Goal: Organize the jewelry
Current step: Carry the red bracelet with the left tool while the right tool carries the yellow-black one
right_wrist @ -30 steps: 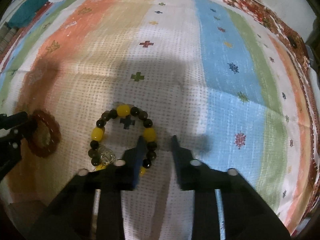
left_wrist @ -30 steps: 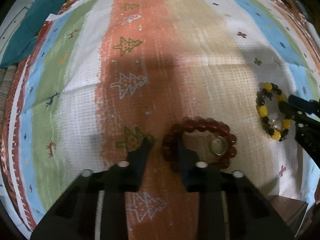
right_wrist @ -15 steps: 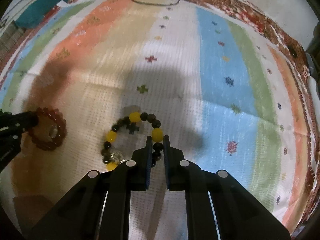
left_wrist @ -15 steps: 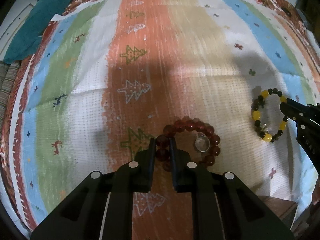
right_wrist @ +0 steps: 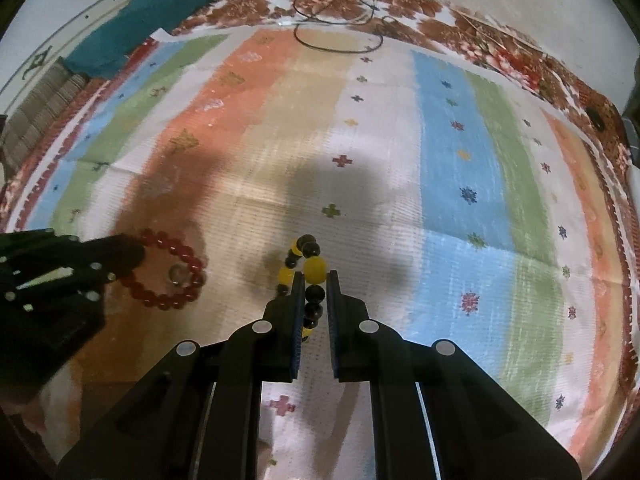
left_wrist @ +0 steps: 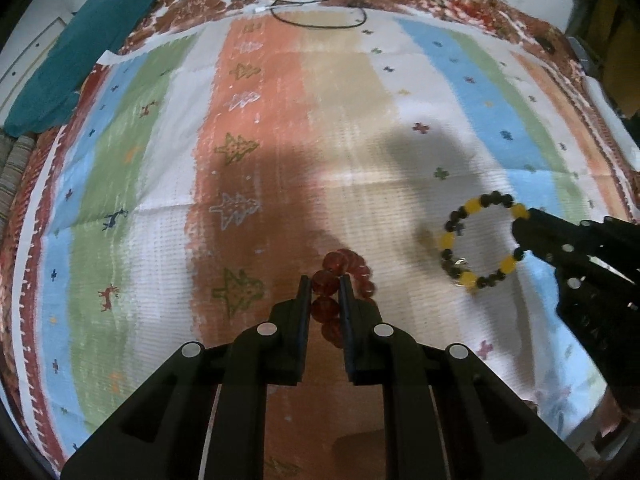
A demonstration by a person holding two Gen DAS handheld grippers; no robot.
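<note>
The left gripper (left_wrist: 325,289) is closed on the red bead bracelet (left_wrist: 345,276); its two fingers press one bead of the ring between them. In the right wrist view the same bracelet (right_wrist: 170,270) shows as a full ring with a small clear charm (right_wrist: 176,272) inside it, held at its left side by the left gripper.

The right gripper (right_wrist: 314,282) is clamped on the yellow and black bead bracelet (right_wrist: 308,276), with a dark bead between the fingers and a big yellow bead just above the tips. From the left wrist view this bracelet (left_wrist: 480,240) is an open ring, gripped at its right side.

Both bracelets are over the striped cloth (left_wrist: 160,160), near each other but apart. A black cable (left_wrist: 316,20) lies at the far edge, and a teal cloth (left_wrist: 80,48) lies at the far left corner.
</note>
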